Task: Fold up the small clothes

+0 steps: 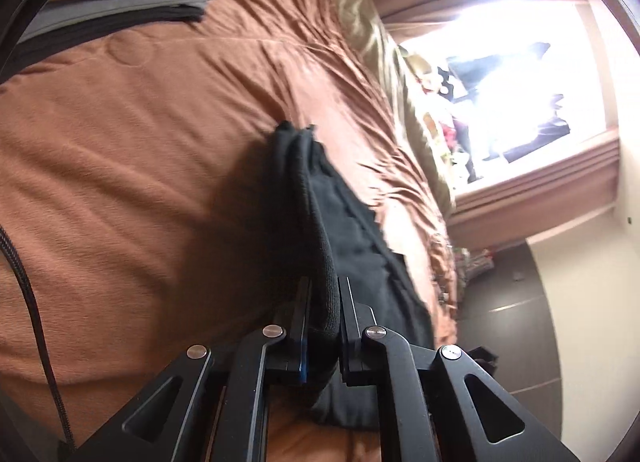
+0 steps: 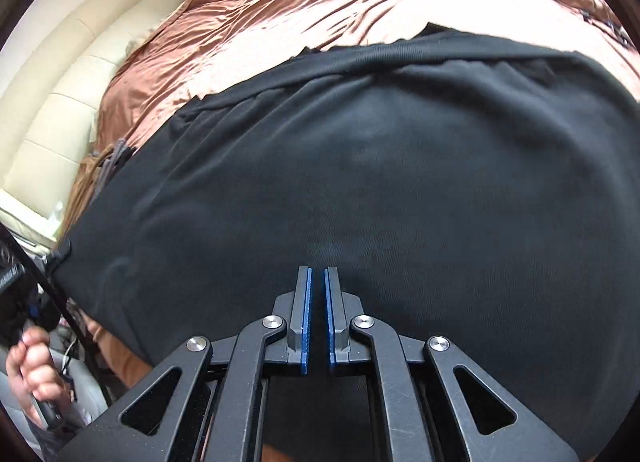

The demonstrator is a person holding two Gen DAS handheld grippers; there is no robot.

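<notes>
Left gripper (image 1: 323, 302) is clamped on a bunched edge of the black garment (image 1: 316, 198), lifting it off the brown bedspread (image 1: 140, 182). Right gripper (image 2: 317, 302) is closed with nothing in it, sitting over the spread-out cloth.

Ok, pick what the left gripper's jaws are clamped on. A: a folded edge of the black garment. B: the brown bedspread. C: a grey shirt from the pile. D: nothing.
A: the left gripper pinches a ribbed fold of the black garment, raised off the brown bedspread.
</notes>
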